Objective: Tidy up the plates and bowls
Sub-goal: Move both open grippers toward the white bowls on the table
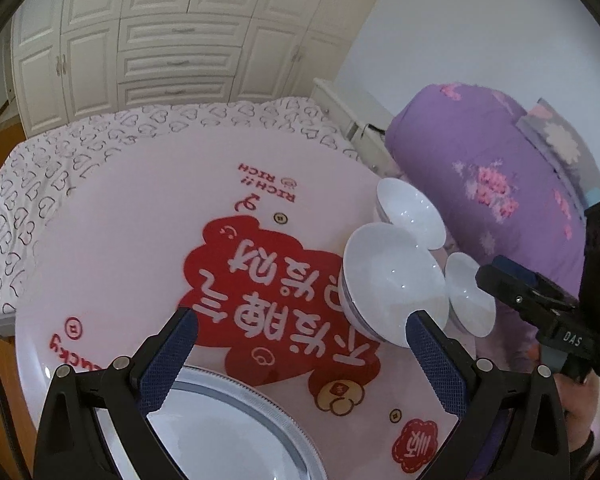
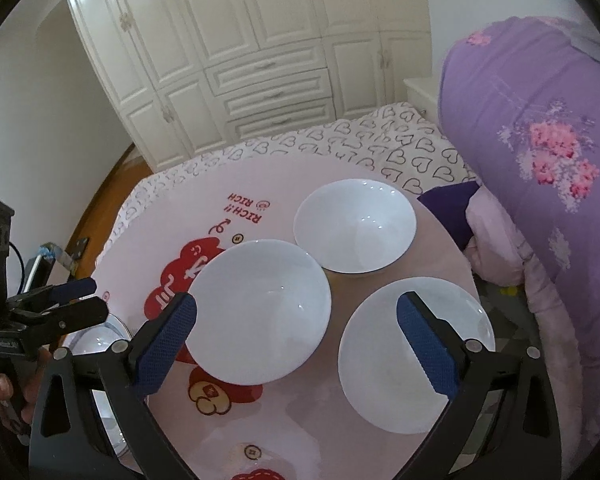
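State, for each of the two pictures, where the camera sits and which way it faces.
Left wrist: on the left gripper, over the plate, facing the bowls; the right gripper shows at right.
Right wrist: on the right gripper, above three bowls; the left gripper shows at left.
Shared: round table, bowls, wardrobe.

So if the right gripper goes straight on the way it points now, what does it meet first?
Probably the gap between two white bowls: the right gripper, open, points between the near-left bowl and the near-right bowl. It would likely reach the pink tabletop, with either bowl's rim close by; depth is unclear.
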